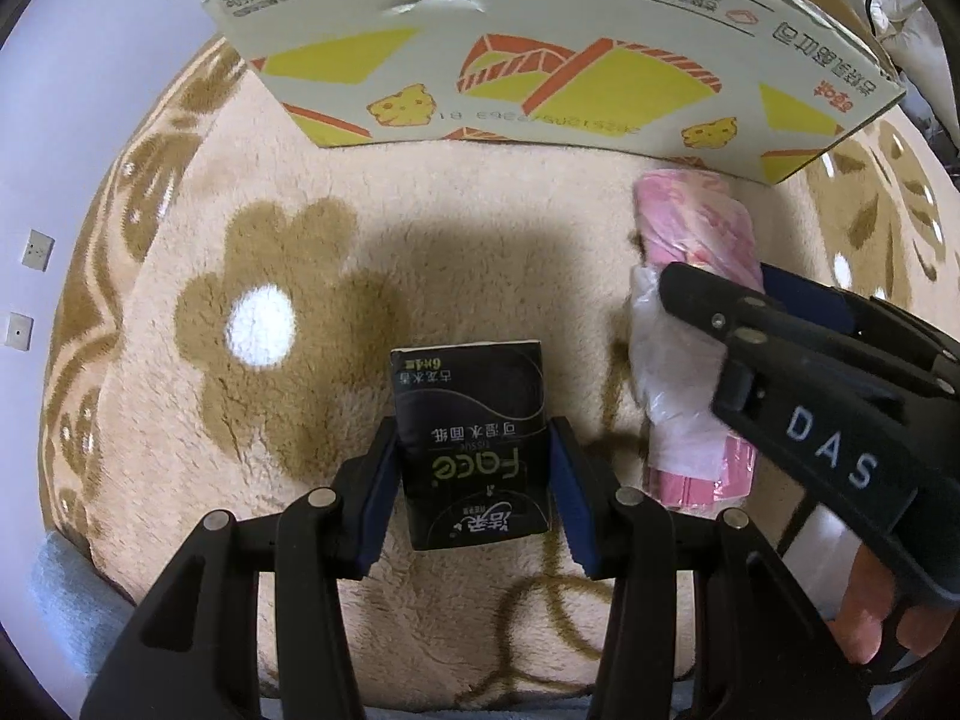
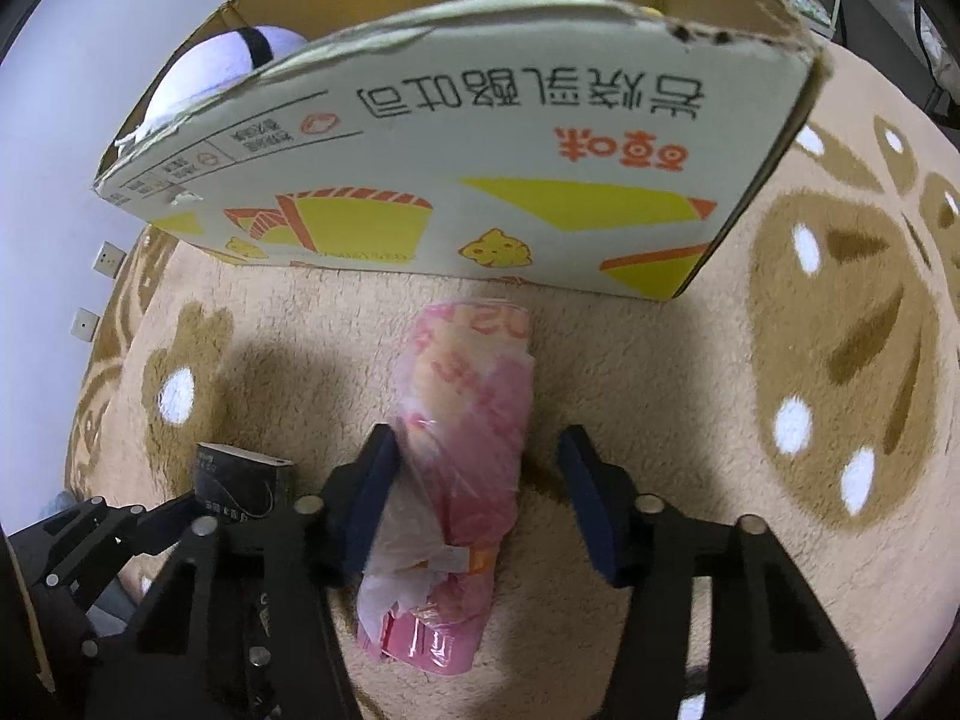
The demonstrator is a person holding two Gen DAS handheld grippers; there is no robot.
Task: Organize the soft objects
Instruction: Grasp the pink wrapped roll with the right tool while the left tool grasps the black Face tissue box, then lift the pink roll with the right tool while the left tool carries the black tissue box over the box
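A black tissue pack [image 1: 474,450] lies on the beige flowered rug [image 1: 270,324], between the fingers of my left gripper [image 1: 474,480]. The pads touch its sides or nearly do; I cannot tell if they squeeze it. A pink roll wrapped in clear plastic [image 2: 462,468] lies to the right, between the fingers of my right gripper [image 2: 480,474], which is open with a gap on the right side. The roll [image 1: 696,324] and right gripper [image 1: 720,288] also show in the left wrist view. The black pack [image 2: 240,480] shows at lower left in the right wrist view.
A printed cardboard box [image 1: 540,60] stands open at the far edge of the rug, its near wall [image 2: 480,180] just beyond the pink roll. A white and black plush toy [image 2: 222,66] sits inside it. A white wall with sockets [image 1: 36,249] is at left.
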